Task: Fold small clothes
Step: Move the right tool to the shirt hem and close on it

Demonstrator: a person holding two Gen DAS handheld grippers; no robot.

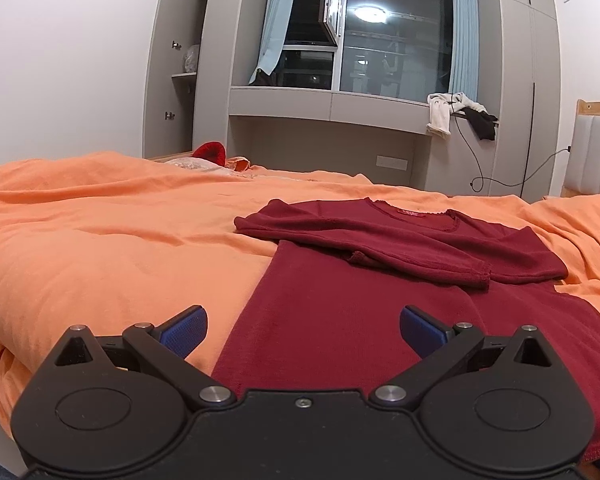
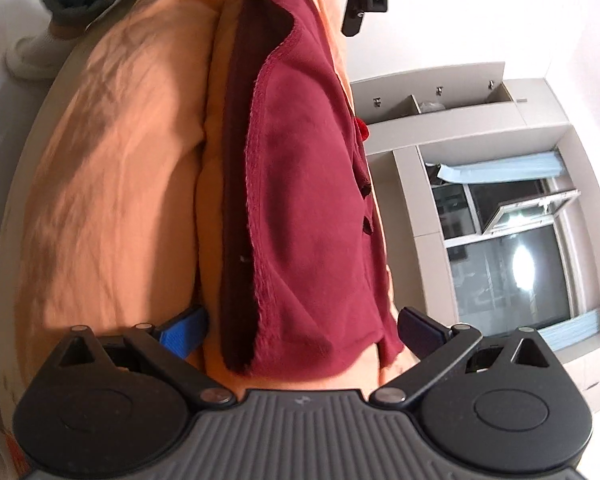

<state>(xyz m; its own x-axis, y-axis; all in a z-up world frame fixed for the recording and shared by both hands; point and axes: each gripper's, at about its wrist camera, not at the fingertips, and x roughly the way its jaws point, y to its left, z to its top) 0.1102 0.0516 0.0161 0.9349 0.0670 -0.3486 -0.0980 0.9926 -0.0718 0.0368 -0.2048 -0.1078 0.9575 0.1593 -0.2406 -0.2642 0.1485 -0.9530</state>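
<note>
A dark red long-sleeved top [image 1: 352,300] was seen laid out on an orange bedcover [image 1: 100,240], filling the centre and right of the left wrist view, with its hem toward the bottom of the frame and its neckline toward the upper centre. Both sleeves had already been laid across the chest, so the sleeve stage was judged done and a fold of the body along its length remained. The long axis of the garment ran away from the left gripper [image 1: 303,330], whose blue-padded jaws were spread wide with nothing between them, poised above the hem's left part near the bed's edge. In the right wrist view, which was rolled on its side, the top [image 2: 308,208] was seen running from the bottom centre to the top of the frame, its stitched hem edge in the centre. The right gripper [image 2: 302,334] was likewise spread, its jaws straddling a hem corner without visibly pinching it. The right gripper was judged the nearer to cloth; whether either pad touched fabric could not be told.
</note>
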